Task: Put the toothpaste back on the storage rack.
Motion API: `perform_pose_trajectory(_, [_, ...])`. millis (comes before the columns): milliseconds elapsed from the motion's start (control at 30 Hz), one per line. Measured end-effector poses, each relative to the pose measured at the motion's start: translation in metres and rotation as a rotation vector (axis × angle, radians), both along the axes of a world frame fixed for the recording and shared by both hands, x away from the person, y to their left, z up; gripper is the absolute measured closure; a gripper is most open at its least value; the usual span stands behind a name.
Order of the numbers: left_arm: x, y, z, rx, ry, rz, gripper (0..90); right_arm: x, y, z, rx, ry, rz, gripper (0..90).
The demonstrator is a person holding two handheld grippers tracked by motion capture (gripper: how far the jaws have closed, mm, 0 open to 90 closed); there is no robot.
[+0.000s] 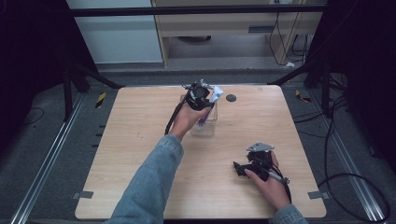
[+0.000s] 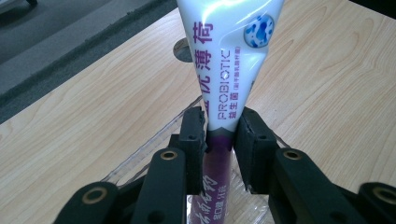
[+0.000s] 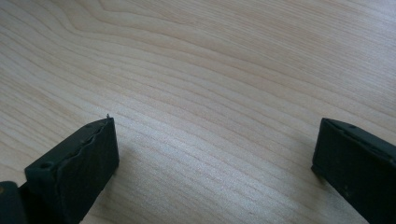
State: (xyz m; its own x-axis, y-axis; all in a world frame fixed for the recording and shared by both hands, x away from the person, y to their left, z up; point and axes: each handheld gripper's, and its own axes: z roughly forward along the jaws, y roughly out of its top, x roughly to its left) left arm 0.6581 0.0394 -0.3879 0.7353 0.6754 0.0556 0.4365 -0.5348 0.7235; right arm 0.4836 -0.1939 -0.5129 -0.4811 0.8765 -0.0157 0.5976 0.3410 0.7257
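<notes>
Over the pale wooden table point(image 1: 140, 140), we see the left gripper point(image 2: 219, 135) clamped on a white-and-purple toothpaste tube point(image 2: 226, 60) marked "PROBIOTIC", standing in a clear plastic box point(image 1: 208, 122) beside a round dark hole point(image 1: 230, 98); our right gripper point(image 3: 215, 154) rests wide apart.

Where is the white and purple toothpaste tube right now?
In the high view the toothpaste tube is mid-table at the far edge, clamped in the left tool over the clear container.
</notes>
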Motion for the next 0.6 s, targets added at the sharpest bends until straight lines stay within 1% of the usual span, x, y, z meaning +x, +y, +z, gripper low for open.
perform_pose_trajectory(133, [-0.0013, 0.0016, 0.0014, -0.012, -0.002, 0.002, 71.8, -0.0002, 0.0002, 0.0, 0.002, 0.002, -0.001, 0.6])
perform_pose_trajectory(300, [-0.0031, 0.0035, 0.0023, -0.016, -0.007, 0.001, 71.7, -0.0004, 0.0, -0.0001, -0.004, -0.001, 0.004, 0.7])
perform_pose_trajectory(367, [-0.0043, 0.0045, 0.0027, -0.018, -0.007, 0.008, 71.5, -0.0004, -0.0001, -0.0001, -0.005, -0.001, 0.004, 0.7])
perform_pose_trajectory(433, [-0.0053, 0.005, 0.0033, -0.02, -0.01, 0.01, 70.0, -0.0017, 0.0009, 0.0008, 0.014, 0.014, -0.002, 0.7])
perform_pose_trajectory(467, [-0.0059, 0.0052, 0.0035, -0.019, -0.013, 0.008, 70.0, -0.0019, 0.0011, 0.0008, 0.015, 0.013, -0.003, 0.7])
perform_pose_trajectory(500, [-0.0067, 0.0053, 0.004, -0.011, -0.02, 0.005, 70.0, -0.0019, 0.0011, 0.0008, 0.015, 0.013, -0.003, 0.7])
perform_pose_trajectory(533, [-0.0085, 0.0058, 0.0045, -0.013, -0.02, 0.006, 69.9, -0.002, 0.0008, 0.0, 0.001, 0.002, 0.0, 0.7])
perform_pose_trajectory(600, [-0.0096, 0.0066, 0.0052, -0.019, -0.019, 0.009, 69.7, -0.0028, 0.0009, 0.0, 0.002, 0.003, 0.0, 0.7])
